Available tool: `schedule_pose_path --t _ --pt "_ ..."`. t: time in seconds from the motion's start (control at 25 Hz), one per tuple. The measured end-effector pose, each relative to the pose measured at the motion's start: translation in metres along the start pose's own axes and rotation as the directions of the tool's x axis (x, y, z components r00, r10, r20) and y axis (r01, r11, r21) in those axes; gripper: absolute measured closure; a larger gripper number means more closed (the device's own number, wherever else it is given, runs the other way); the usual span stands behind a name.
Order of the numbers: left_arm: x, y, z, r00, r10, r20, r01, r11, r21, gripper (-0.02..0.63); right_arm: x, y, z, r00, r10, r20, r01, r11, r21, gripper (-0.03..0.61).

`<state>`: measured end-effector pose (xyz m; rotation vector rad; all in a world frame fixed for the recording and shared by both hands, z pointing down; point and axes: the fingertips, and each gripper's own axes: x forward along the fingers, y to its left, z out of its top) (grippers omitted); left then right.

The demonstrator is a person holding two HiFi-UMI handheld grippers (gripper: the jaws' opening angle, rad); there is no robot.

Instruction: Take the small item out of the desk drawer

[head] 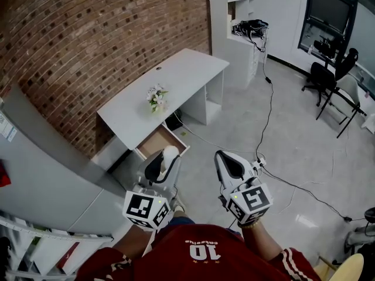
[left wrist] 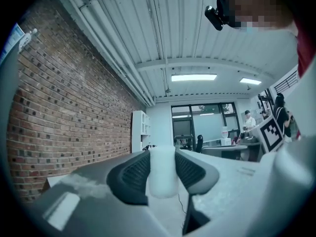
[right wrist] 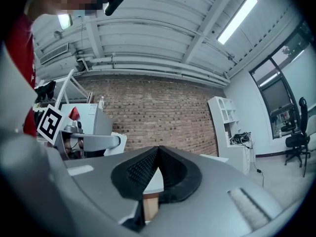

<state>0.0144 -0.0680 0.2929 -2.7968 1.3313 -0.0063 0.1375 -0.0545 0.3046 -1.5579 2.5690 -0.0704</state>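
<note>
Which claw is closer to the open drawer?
Left. The left gripper is by the front of the drawer; the right gripper is off to its right.

Head view looked steeply down from above the person, well back from the white surface (head: 170, 78). Left gripper view rode the left gripper (left wrist: 162, 169), low and tilted up, and ran along the brick wall (left wrist: 74, 122) behind the surface. Right gripper view rode the right gripper (right wrist: 157, 172) and faced that wall square-on. All three shared the wall and the shelf unit (head: 234, 22) beyond the surface.
</note>
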Motion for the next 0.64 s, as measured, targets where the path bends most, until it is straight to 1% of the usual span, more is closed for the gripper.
schedule_pose_path --t 0.44,0.64 --pt "-0.008 0.011 0.001 0.999 0.042 0.002 -0.042 0.999 0.007 0.446 0.001 0.004 0.005 1.000 0.000 0.003 0.000 1.000 -0.006 0.577" --pt "-0.013 0.029 -0.004 0.997 0.081 0.003 -0.081 0.997 0.008 0.446 0.002 0.002 0.003 1.000 -0.015 0.009 0.015 1.000 -0.010 0.577"
